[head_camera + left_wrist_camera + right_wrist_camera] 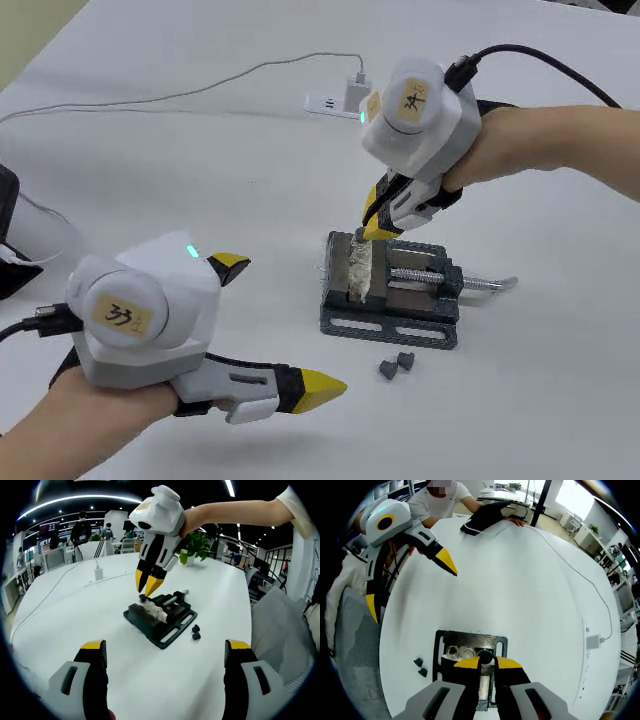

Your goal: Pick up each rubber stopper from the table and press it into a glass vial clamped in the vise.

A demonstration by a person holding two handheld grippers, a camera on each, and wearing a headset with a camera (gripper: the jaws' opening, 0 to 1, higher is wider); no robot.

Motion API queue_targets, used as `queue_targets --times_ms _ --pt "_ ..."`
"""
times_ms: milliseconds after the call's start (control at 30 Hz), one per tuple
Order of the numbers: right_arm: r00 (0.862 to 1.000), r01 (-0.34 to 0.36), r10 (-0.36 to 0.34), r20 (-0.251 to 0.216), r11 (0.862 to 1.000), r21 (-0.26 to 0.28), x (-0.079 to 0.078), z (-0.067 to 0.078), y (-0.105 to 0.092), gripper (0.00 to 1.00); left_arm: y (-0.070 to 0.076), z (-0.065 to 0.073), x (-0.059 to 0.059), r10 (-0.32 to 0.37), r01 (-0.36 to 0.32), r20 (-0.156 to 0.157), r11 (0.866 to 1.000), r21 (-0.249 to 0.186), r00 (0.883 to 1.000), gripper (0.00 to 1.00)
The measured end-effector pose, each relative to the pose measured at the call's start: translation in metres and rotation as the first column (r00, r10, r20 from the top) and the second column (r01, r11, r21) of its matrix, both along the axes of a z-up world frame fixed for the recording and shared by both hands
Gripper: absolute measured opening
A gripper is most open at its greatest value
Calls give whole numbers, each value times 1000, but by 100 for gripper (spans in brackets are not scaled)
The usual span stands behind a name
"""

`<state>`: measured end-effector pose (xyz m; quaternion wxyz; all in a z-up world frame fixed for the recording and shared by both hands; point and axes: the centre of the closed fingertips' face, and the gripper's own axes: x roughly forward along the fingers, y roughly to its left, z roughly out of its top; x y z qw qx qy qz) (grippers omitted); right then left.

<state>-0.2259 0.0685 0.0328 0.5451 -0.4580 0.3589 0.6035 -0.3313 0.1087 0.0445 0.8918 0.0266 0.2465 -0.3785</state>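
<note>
The left gripper (278, 325), white with black fingers tipped in yellow, lies lowest in the head view. Its jaws are spread wide with nothing between them, above the broad white table (200, 180). The right gripper (372, 228), of the same build, points steeply down over the dark grey metal bench vise (392, 318), which stands on the table. Its jaws are drawn almost together, pinching a small dark rubber stopper (485, 656) at the tips. The stopper sits right at the row of clear glass vials (452, 652) clamped upright in the vise. Two loose stoppers (388, 370), dark grey like the first, lie close together on the table just beside the vise's base, well apart from both grippers.
</note>
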Motion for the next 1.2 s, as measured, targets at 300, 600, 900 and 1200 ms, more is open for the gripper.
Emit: queue_targets --times_ms 300,600,900,1200 --pt "1000 14 -14 -18 1000 8 -3 1 -9 29 0 0 0 1 -1 0 1000 1 1000 98" --pt "999 39 -38 -29 998 57 -18 4 -22 43 -2 3 1 -3 3 6 1000 -3 1000 98" --pt "998 53 -50 -30 994 93 -46 9 -36 42 -3 5 1 -14 14 11 1000 3 1000 98" --pt "993 109 -103 -50 982 154 -78 11 -46 40 -5 7 -1 -20 19 17 1000 8 1000 97"
